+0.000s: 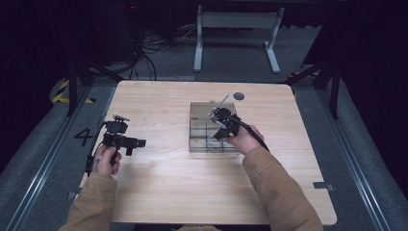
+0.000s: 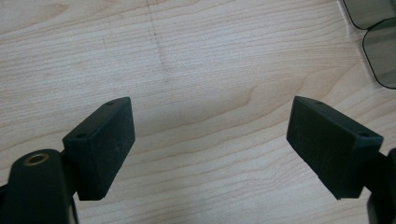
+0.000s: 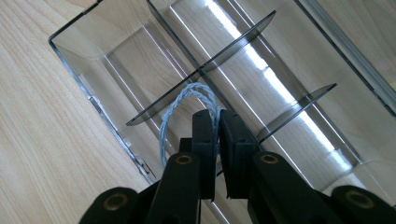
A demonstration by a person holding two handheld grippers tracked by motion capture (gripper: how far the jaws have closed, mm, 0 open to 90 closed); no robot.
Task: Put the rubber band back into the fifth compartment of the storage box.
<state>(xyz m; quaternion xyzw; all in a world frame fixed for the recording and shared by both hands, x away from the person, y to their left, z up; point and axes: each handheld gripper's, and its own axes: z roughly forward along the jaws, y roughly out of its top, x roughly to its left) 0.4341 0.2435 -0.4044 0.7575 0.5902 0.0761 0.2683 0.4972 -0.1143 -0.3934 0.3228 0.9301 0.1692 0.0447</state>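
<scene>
A clear plastic organizer box with dark dividers stands on the wooden table, right of centre. My right gripper reaches down into its near compartment. In the right gripper view the jaws are shut on a thin pale-blue twisted cord, whose loop arcs up over a divider of the organizer box. My left gripper hovers over bare table at the left, pointing right, apart from the box. Its jaws stand wide open with nothing between them.
A dark round grommet sits in the tabletop behind the box. Corners of the box's tinted compartments show at the top right of the left gripper view. A white table frame and cables lie on the floor beyond.
</scene>
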